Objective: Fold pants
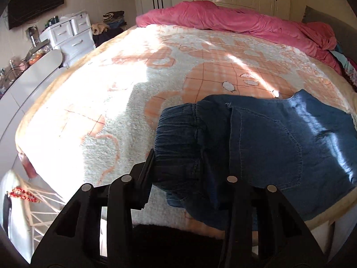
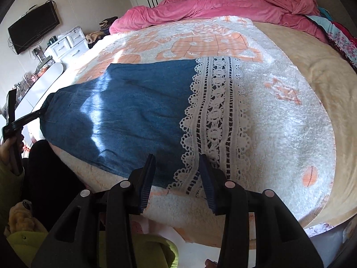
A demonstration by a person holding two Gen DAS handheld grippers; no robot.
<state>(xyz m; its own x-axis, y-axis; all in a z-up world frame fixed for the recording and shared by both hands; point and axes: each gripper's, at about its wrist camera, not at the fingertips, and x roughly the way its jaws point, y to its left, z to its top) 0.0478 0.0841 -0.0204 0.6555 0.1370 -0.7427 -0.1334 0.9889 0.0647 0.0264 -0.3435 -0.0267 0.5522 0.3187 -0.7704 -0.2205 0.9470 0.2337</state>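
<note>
The left tongs [image 1: 191,172] sit at the gathered waistband [image 1: 176,134] of the denim pants [image 1: 279,138], one finger [image 1: 147,169] showing along the band's near edge while the other is lost under the bunched cloth. The elastic looks lifted and rumpled there, which suggests a pinch, though the left view does not show the bite itself. In the right view the same tool reaches the pants' far left end, gripped in the person's hand [image 2: 10,143].

The right tongs [image 2: 177,174] hang wide open over the near edge at the other end, holding nothing, their fingers straddling the seam where blue denim meets the white lace hem [image 2: 214,116]. That placement reads as lining up a grasp on the hem, so both ends can be carried together.

The pants lie lengthwise across the front of the bed, spread flat on a white and peach fleece blanket [image 2: 279,120], waistband to the left and lace to the right, apparently with both legs stacked. A pink quilt [image 2: 223,6] is heaped along the far side, well apart. Sun stripes fall across the denim.
</note>
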